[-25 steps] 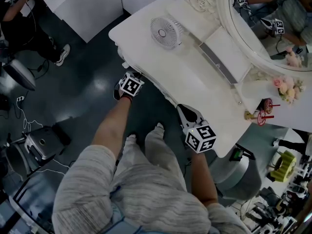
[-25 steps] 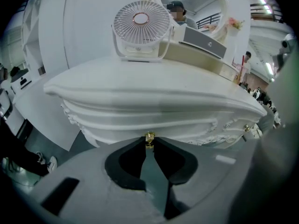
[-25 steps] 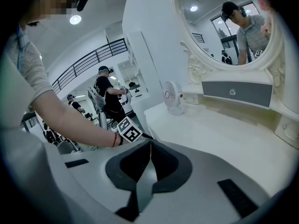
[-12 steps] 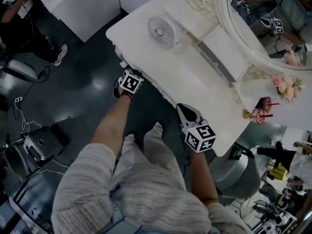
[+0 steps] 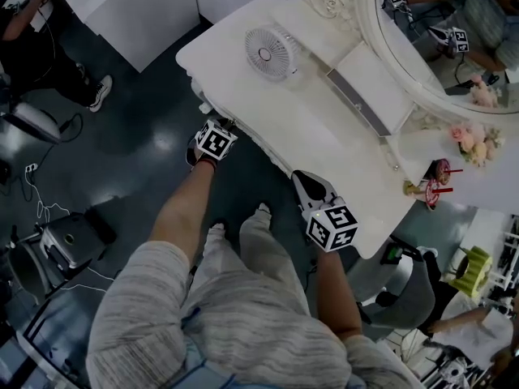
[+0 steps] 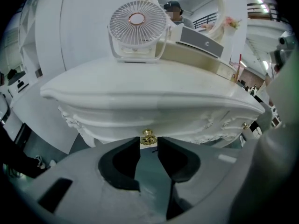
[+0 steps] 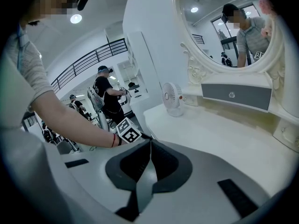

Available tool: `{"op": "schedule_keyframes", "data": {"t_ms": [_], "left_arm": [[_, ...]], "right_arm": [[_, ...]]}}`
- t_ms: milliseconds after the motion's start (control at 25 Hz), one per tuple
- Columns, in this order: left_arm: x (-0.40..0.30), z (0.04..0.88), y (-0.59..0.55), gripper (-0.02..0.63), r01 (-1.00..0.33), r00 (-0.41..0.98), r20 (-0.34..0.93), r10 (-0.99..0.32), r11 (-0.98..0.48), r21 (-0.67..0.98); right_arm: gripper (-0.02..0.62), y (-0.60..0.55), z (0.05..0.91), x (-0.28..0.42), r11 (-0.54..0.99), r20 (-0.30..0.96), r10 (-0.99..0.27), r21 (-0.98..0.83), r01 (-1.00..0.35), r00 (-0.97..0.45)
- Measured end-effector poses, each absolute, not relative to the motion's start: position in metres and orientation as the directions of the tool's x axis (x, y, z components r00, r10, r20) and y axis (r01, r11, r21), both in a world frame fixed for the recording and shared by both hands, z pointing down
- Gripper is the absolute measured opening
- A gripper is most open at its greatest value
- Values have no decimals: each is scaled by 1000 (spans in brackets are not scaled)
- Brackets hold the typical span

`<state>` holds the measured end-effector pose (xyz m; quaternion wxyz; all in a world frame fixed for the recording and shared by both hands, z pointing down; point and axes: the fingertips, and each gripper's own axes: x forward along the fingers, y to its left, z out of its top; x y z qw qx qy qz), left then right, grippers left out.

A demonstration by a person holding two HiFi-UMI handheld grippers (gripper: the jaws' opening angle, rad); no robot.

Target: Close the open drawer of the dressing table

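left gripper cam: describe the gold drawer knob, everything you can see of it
The gold knob is small, round and shiny, metal by its look, with a ridged rim. It stands out from the middle of the white carved drawer front, just under the edge of the tabletop. It sits between the tips of the left hand-held gripper, whose jaws are opening; the pads look just clear of it.

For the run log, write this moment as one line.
left gripper: jaws opening, gold knob between them | right gripper: shut, empty | drawer: front looks flush
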<state>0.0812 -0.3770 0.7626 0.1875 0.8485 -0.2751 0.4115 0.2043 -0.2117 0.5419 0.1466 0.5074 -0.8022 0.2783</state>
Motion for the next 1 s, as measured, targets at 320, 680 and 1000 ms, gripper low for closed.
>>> {"op": "schedule_keyframes", "data": {"t_ms": [320,680,1000], "left_arm": [[83,703,-355,117,-617,609,701,-372,-777,123],[119,606,-310,112,-511,788,505,-352,-831,218],[135,516,-253,107,-386,897,324,-301,-890,242]], "right_arm": [[11,-212,527,200,337,488,-753,-290,-896,-441],[11,-198,510,202,329,451,-787,-269,-905,-420],[11,-178,490,204,320,407,-824,-243,-916,-395]]}}
